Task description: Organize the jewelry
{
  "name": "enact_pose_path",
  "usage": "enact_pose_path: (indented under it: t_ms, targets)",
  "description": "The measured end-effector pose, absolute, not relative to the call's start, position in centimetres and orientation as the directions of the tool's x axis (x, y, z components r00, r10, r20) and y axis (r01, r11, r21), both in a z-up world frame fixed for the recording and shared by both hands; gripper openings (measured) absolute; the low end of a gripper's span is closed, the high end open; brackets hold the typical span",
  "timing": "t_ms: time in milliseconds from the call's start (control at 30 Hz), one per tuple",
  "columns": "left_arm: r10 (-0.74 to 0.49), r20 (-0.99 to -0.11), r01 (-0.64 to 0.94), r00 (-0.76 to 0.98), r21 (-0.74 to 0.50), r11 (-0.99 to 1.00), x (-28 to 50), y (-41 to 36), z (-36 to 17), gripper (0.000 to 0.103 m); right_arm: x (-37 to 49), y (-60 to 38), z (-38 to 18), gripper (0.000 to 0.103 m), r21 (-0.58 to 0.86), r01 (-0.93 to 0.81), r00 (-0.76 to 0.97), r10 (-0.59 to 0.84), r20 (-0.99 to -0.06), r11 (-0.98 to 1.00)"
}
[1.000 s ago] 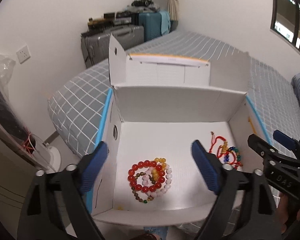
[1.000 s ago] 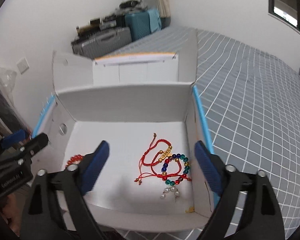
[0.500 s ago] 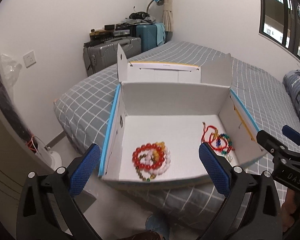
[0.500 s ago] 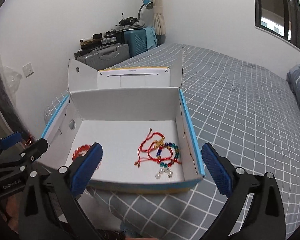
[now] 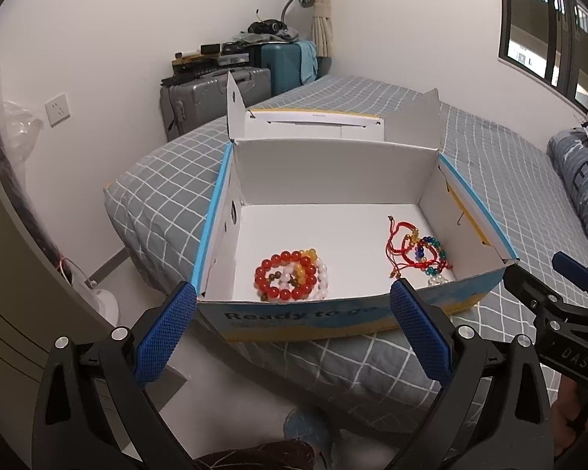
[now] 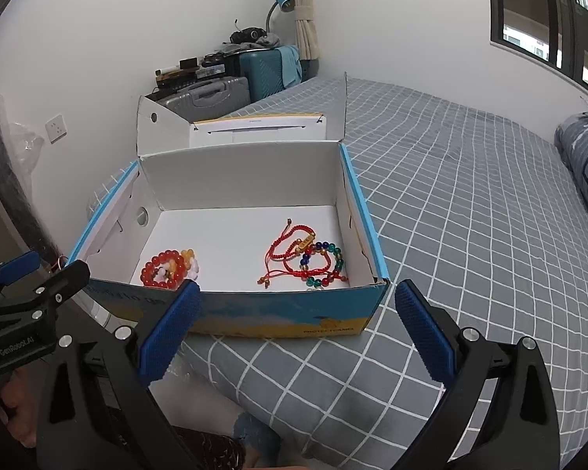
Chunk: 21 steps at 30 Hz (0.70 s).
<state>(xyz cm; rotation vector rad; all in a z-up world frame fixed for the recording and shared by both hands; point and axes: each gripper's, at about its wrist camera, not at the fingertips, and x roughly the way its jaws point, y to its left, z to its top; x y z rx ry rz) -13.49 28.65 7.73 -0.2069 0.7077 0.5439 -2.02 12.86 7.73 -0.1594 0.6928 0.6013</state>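
The jewelry sits in two groups on the floor of the open shoebox (image 5: 333, 309): a stack of beaded bracelets (image 5: 292, 274) at the near left, red, amber and white, and a tangle of red cord bracelets (image 6: 294, 252) with a blue-and-green beaded one (image 6: 325, 262) at the near right. The groups lie well apart, so I judge the sorting mostly done; I see no loose pieces on the bed (image 6: 470, 203) around the box. My left tool (image 5: 292, 329) and right tool (image 6: 296, 327) both hang wide open, holding nothing, short of the box's front wall. Perhaps closing the lid (image 5: 313, 125) is left.
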Motion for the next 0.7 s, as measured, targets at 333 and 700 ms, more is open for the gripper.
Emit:
enact_pose_path:
  t_ms: [333, 700]
  targets:
    - [0.394, -0.659, -0.524, 0.640, 0.001, 0.852, -13.26, 27.96, 7.66, 0.097, -2.16, 12.80, 7.92, 0.095, 0.043, -0.567, 0.620, 0.460, -0.636, 0.823]
    - [0.396, -0.671, -0.529, 0.627, 0.007, 0.849, -12.88, 27.76, 7.36, 0.097, -2.21, 12.73, 7.93, 0.095, 0.041, -0.569, 0.618, 0.460, -0.637, 0.821]
